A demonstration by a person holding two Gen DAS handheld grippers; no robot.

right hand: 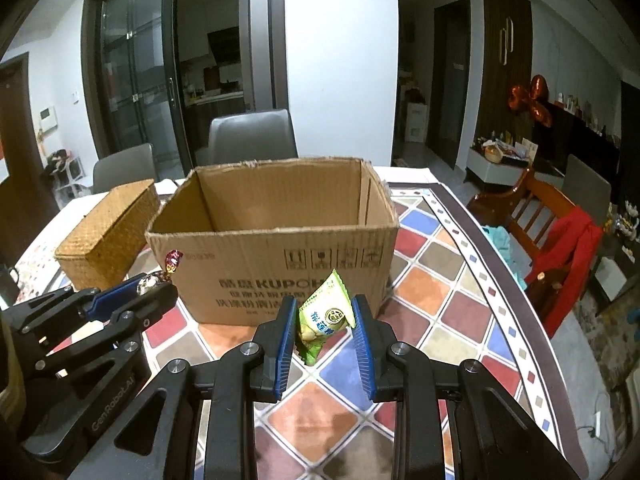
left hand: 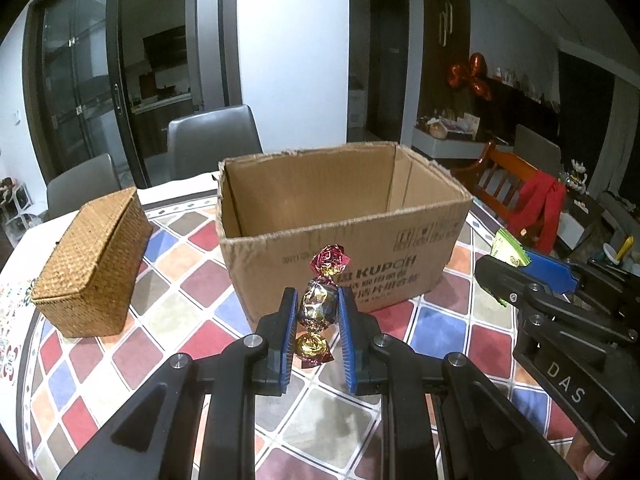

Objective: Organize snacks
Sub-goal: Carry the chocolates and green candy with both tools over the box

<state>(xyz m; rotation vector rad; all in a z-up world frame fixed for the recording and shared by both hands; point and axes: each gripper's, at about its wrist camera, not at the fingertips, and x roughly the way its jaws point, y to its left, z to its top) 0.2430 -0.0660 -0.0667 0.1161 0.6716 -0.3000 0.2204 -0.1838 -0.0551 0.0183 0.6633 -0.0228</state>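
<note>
Looking along the left gripper (left hand: 319,306) first: its blue pads are clamped on a foil-wrapped candy (left hand: 318,307), red and gold twists sticking out above and below; it hangs over the checkered tablecloth (left hand: 192,280), just in front of the open cardboard box (left hand: 340,216); a woven basket (left hand: 92,264) with its lid on sits to the left of the box, close beside it; a grey chair (left hand: 212,136) stands behind the table; the right gripper (left hand: 516,268) pokes in from the right edge with a green packet (left hand: 508,250) pinched in its tips.

Over on the right wrist view: the right gripper (right hand: 325,316) is squeezed onto that green snack packet (right hand: 326,316), tilted a bit, held in front of the printed front wall of the box (right hand: 280,216); can't see the box floor from here; the left gripper (right hand: 148,286) comes in low on the left, the candy (right hand: 170,268) gripped at its tips with one twist pointing up, near the box's front left corner; the basket (right hand: 108,232) is behind it; a wooden chair (right hand: 536,208) with something red draped on it sits off the table's right side.
</note>
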